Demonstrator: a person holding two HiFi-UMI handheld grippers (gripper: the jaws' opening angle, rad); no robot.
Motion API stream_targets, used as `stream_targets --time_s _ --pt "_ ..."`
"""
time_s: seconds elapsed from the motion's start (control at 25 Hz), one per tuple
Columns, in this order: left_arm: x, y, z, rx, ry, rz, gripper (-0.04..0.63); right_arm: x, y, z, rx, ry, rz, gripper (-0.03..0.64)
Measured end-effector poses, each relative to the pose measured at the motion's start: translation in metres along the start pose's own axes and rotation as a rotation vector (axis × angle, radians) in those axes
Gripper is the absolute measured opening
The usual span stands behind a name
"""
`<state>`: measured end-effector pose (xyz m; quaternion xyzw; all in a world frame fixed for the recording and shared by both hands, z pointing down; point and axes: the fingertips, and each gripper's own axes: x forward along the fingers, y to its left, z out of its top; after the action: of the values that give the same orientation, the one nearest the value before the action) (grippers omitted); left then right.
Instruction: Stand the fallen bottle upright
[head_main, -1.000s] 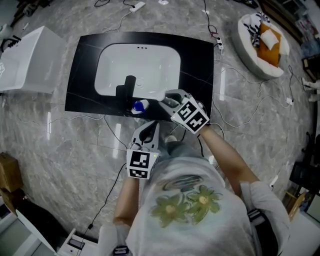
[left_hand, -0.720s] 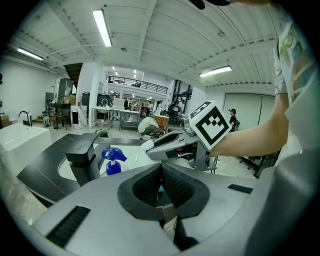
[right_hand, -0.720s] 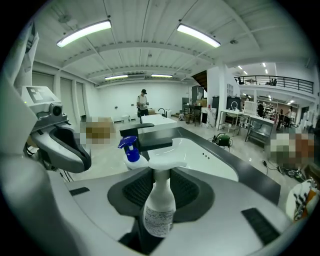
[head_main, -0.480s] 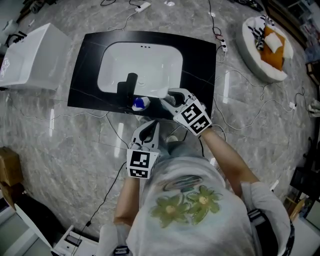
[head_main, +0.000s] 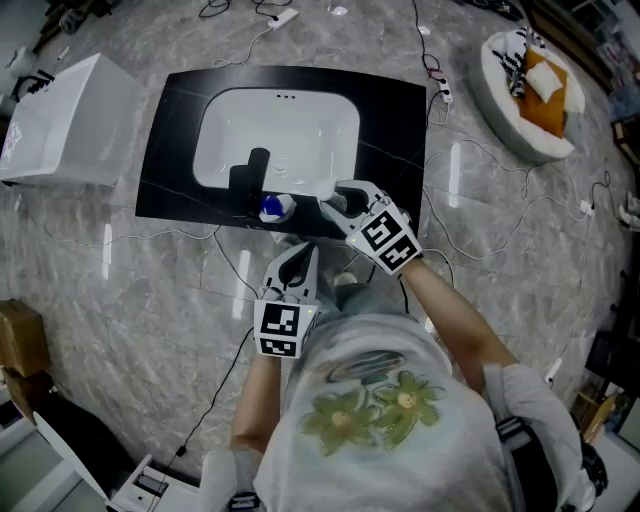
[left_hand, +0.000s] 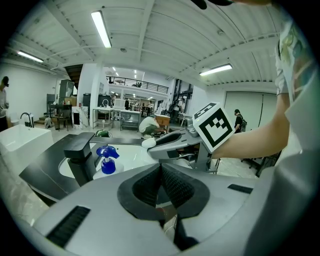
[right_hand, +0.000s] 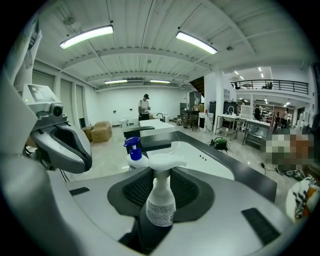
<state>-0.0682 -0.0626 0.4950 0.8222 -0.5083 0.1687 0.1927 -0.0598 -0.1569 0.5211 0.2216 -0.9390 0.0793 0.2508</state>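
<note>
Two spray bottles are in view. The blue-topped bottle (head_main: 273, 208) stands beside the single faucet (head_main: 255, 170), at the near rim of the white sink basin (head_main: 285, 125) set in the black counter (head_main: 395, 110). The white-topped bottle (right_hand: 161, 209) is upright, pinched in the right hand-held gripper (right_hand: 161, 189), and its base is hidden. The left hand-held gripper (left_hand: 161, 182) is pressed together.

The bottle (right_hand: 160, 205) in your right tongs (right_hand: 161, 186) is smooth, milky plastic with a matt printed label. Those tongs and your left tongs (left_hand: 161, 186) have matt grey plastic shells and ribbed black pads. Farther off, the basin (head_main: 290, 130) is glossy white, the bench (head_main: 170, 130) around it smooth black, and the floor (head_main: 120, 290) polished grey, stone-like.
</note>
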Motion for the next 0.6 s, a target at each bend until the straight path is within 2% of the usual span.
stream_targets --time_s 0.6 --pt "0.0 -0.017 0.003 0.009 -0.004 -0.015 0.018 -0.021 0.001 -0.011 0.018 -0.002 -0.026 0.123"
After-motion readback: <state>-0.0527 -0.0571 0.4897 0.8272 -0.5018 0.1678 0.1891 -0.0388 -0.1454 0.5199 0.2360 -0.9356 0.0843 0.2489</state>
